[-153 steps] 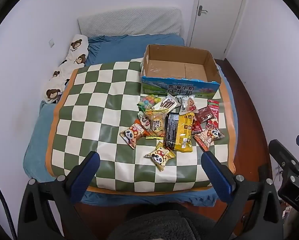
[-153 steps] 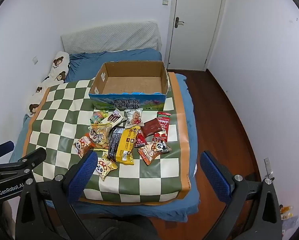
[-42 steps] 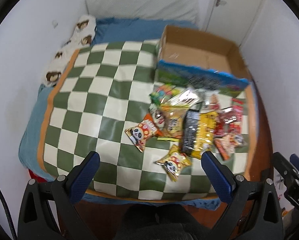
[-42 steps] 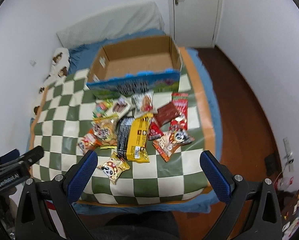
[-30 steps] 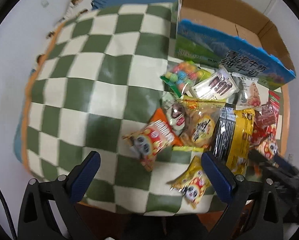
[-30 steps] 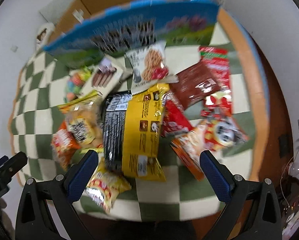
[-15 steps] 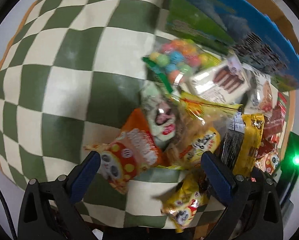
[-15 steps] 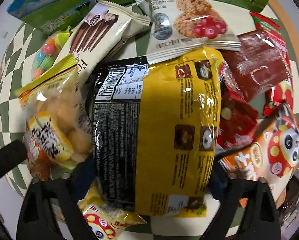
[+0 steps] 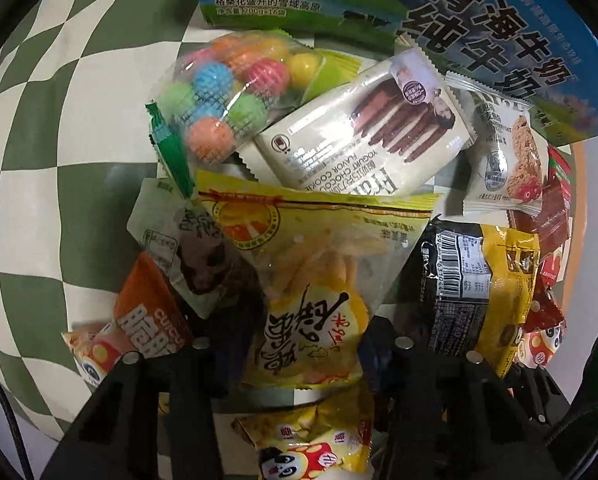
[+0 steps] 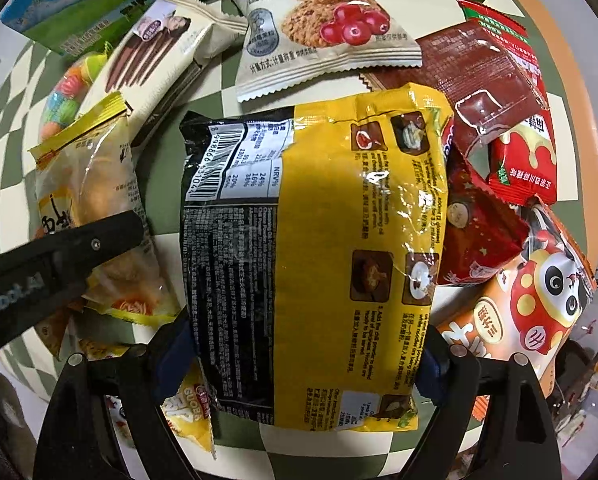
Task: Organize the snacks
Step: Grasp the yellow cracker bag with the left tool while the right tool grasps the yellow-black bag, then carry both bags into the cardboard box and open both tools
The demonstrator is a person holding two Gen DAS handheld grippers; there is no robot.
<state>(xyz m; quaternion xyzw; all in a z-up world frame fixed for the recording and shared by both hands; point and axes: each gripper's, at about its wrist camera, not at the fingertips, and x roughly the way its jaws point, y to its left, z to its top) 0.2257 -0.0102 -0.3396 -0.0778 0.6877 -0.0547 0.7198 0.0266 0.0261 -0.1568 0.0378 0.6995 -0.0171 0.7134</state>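
The snacks are lying in a loose heap on the checked green-and-cream cover [image 9: 59,128] of the bed, just in front of the blue-and-green milk carton box [image 9: 499,48], presumably the container meant for them. At the heap's near side, the clear yellow bag of puffed crackers [image 9: 319,280] is being pinched at its lower end by the left claw [image 9: 307,344], whose jaws are closing onto the film; whether the pads are fully pressing is hard to tell, since the bag is hiding them. The long yellow-and-black noodle packet [image 10: 319,260] is being straddled across its width by the right claw [image 10: 299,356], the blue pads lying against both long edges, jaws set wide to suit the packet. Both claws are being pointed steeply down, so each bag can be lifted off the pile. Around them the bag of coloured balls [image 9: 227,100], the chocolate cookie pack [image 9: 371,128] and the oat cranberry biscuit [image 10: 319,32] are being left untouched.
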